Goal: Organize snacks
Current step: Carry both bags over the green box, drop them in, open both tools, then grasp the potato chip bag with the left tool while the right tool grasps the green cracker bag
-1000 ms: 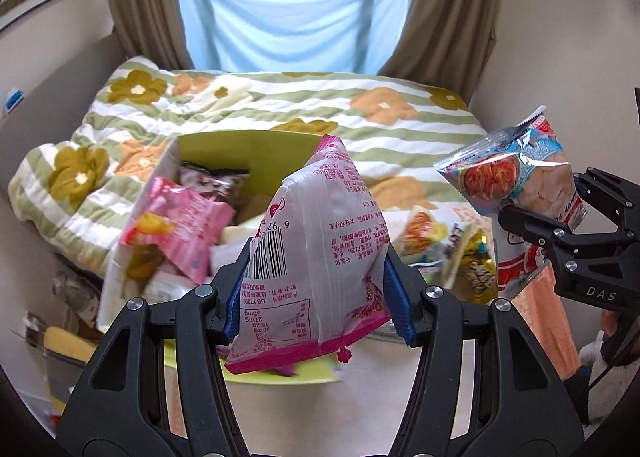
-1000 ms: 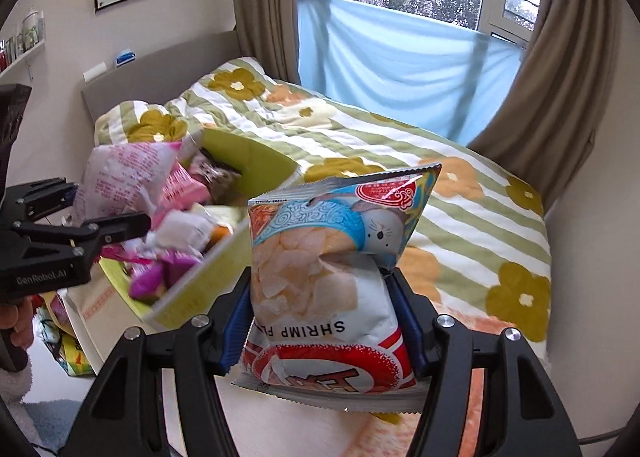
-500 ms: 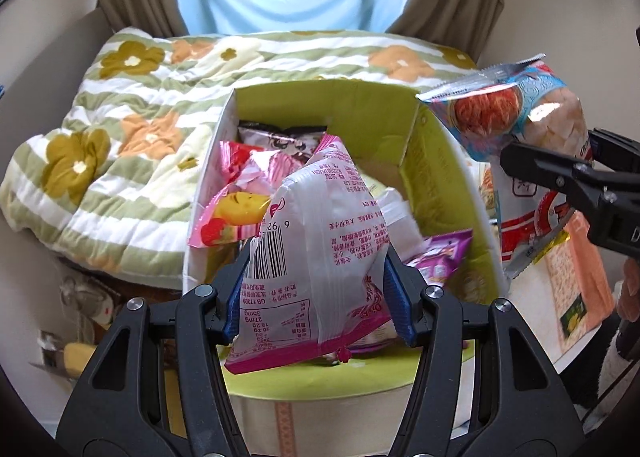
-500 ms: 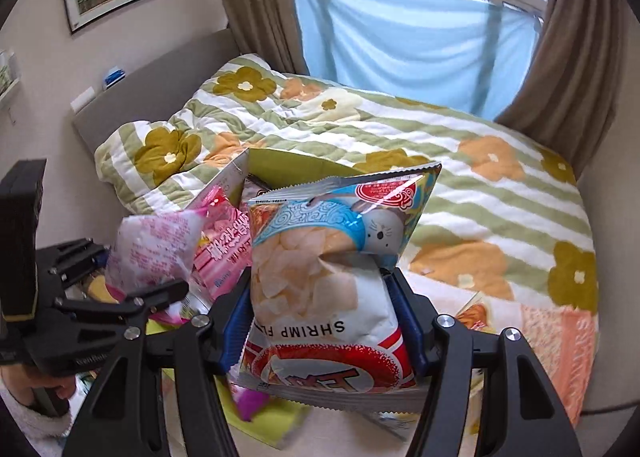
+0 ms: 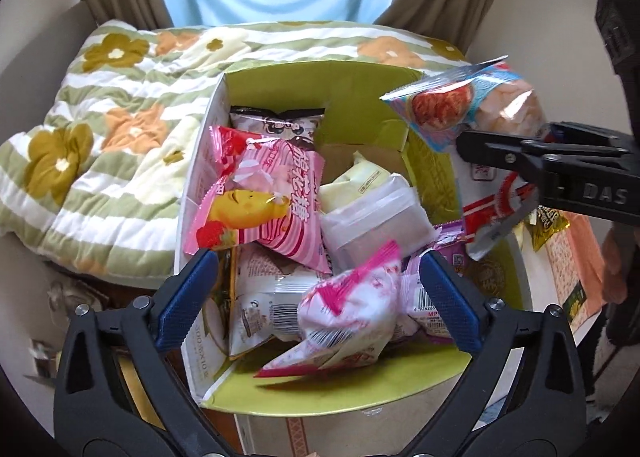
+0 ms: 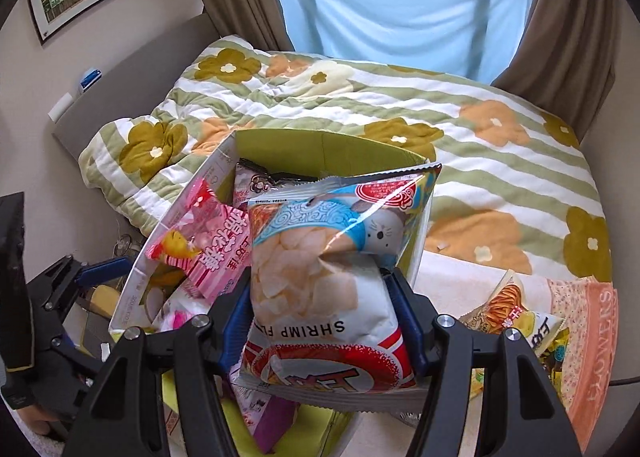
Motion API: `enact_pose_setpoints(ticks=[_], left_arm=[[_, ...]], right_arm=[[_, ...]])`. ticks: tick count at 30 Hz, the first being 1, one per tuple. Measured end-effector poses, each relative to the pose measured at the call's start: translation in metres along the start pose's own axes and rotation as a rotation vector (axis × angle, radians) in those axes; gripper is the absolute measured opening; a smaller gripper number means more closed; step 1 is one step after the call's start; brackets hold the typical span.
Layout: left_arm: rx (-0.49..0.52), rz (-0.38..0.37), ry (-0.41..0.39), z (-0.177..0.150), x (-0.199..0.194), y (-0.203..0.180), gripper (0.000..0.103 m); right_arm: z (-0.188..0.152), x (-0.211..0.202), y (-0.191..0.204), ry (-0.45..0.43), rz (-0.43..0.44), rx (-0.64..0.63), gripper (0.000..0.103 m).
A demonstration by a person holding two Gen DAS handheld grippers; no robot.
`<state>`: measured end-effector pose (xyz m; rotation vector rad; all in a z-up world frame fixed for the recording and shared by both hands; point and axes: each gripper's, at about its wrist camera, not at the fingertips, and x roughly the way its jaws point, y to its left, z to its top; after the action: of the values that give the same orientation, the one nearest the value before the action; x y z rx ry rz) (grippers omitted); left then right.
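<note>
Left wrist view: left gripper (image 5: 316,291) is spread wide w/ nothing held — blurred pink-white packet (image 5: 352,307) is seen in the green box (image 5: 280,85), near its front edge. Right wrist view: shrimp chips bag (image 6: 324,289) is clamped by the right gripper (image 6: 322,321) above the box's right side.

Table (image 6: 452,269), pale top: green-lined cardboard box (image 5: 360,85) of snacks sits on it w/ an orange floral cloth (image 6: 592,337) at the right end, a few loose snack packets (image 6: 516,321) on/near the cloth. Bed (image 6: 500,177) just behind the table, covered by a quilt (image 5: 100,129) w/ green & white stripes + orange/olive flowers.
</note>
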<state>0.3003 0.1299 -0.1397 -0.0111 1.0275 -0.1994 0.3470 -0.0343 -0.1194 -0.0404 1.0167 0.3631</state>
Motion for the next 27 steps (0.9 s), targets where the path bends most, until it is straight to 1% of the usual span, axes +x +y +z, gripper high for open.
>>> enact_pose_setpoints(ticks=[6, 8, 9, 10, 12, 15, 19, 21, 24, 27], left_arm=[[-0.01, 0.018, 0.007, 0.011, 0.007, 0.003, 0.1], [-0.018, 0.025, 0.007, 0.013, 0.009, 0.005, 0.1], [-0.021, 0.034, 0.011, 0.014, 0.011, 0.007, 0.1], [-0.021, 0.037, 0.015, 0.015, 0.013, 0.008, 0.1], [-0.019, 0.04, 0.02, 0.016, 0.015, 0.009, 0.1], [-0.017, 0.042, 0.022, 0.015, 0.016, 0.01, 0.1], [-0.026, 0.04, 0.021, 0.012, 0.015, 0.01, 0.1], [-0.025, 0.041, 0.02, 0.01, 0.013, 0.01, 0.1], [-0.023, 0.052, 0.015, 0.008, 0.009, 0.01, 0.1], [-0.043, 0.071, 0.017, 0.008, 0.004, 0.011, 0.1]], right_arm=[[0.013, 0.023, -0.002, 0.022, 0.021, 0.008, 0.061], [0.017, 0.028, 0.0, 0.008, 0.006, -0.013, 0.065], [0.018, 0.029, 0.002, -0.006, -0.007, -0.017, 0.073], [0.019, 0.03, 0.002, -0.016, -0.009, -0.018, 0.084], [0.019, 0.031, 0.003, -0.024, 0.003, -0.01, 0.09], [0.017, 0.031, 0.001, -0.028, 0.027, 0.006, 0.09], [0.012, 0.032, 0.0, 0.001, 0.04, 0.012, 0.09], [0.011, 0.03, 0.001, 0.002, 0.04, 0.016, 0.09], [0.009, 0.024, 0.003, -0.004, 0.042, 0.019, 0.09], [0.005, 0.016, 0.006, -0.003, 0.048, 0.026, 0.09]])
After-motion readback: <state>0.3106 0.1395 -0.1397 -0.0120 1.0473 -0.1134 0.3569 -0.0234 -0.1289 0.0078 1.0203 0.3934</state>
